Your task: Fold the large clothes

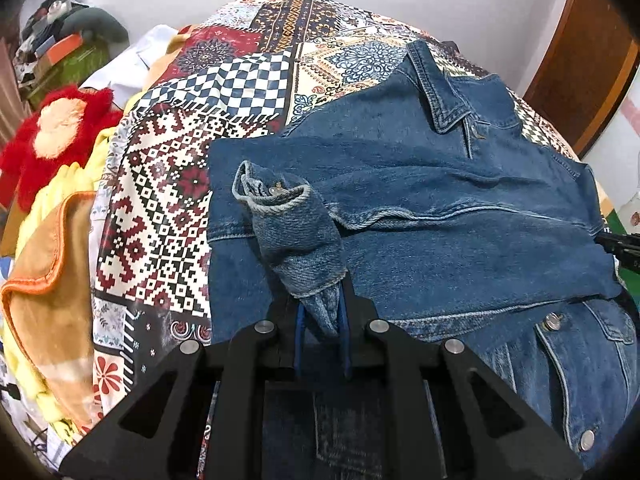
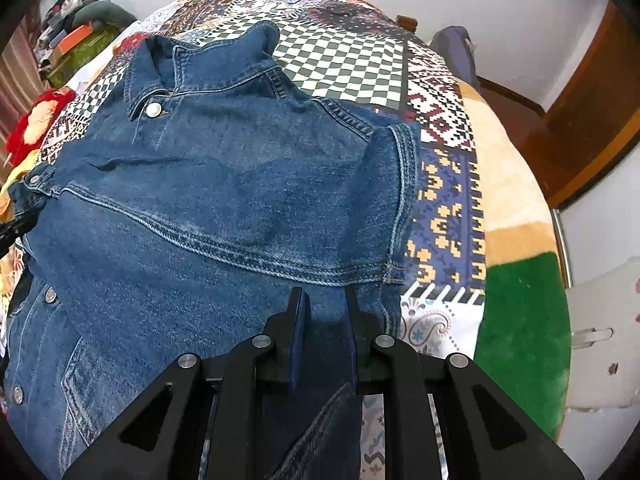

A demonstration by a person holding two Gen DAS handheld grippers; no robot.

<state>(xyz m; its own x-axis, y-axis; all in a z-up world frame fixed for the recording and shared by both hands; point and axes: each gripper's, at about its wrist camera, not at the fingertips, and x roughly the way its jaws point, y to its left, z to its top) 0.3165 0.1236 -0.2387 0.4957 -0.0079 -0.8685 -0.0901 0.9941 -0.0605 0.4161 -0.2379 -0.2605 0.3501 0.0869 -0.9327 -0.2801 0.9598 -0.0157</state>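
A blue denim jacket (image 1: 440, 200) lies on a patchwork bedspread (image 1: 160, 184), collar towards the far side. My left gripper (image 1: 320, 308) is shut on the sleeve cuff (image 1: 292, 232), which is folded across the jacket's body. In the right wrist view the jacket (image 2: 224, 184) fills the middle. My right gripper (image 2: 324, 300) hovers over the jacket's near right edge by the shoulder seam, its jaws a little apart with denim below them; whether they pinch cloth I cannot tell. The right gripper's tip also shows at the edge of the left wrist view (image 1: 624, 248).
A red and cream plush (image 1: 60, 132), yellow and orange blankets (image 1: 48, 280) and a clutter pile (image 1: 60, 40) lie left of the bed. A brown wooden door (image 2: 592, 120) and a green and beige blanket (image 2: 520, 320) are on the right.
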